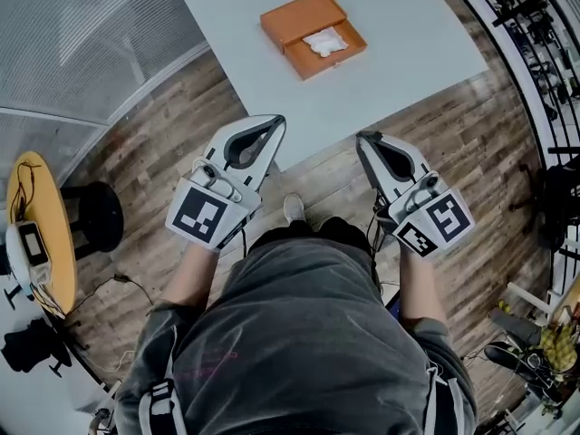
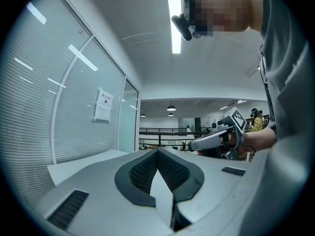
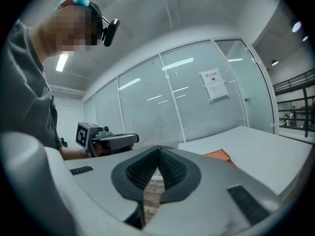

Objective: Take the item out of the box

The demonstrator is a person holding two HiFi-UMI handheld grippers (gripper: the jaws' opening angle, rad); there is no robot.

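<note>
On the white counter [image 1: 399,53]: orange box [image 1: 299,16], drawer [image 1: 335,62] slid out toward the near side, white item [image 1: 324,42] lying inside it (crumpled, cloth or paper, can't tell). By the counter's near edge, over the wood floor [image 1: 172,125]: left gripper [image 1: 272,127] fully closed, pads pressed together, nothing between them. Right gripper [image 1: 364,140] likewise closed tip to tip, empty. Both side by side, pointing toward the counter, well apart from the box.
</note>
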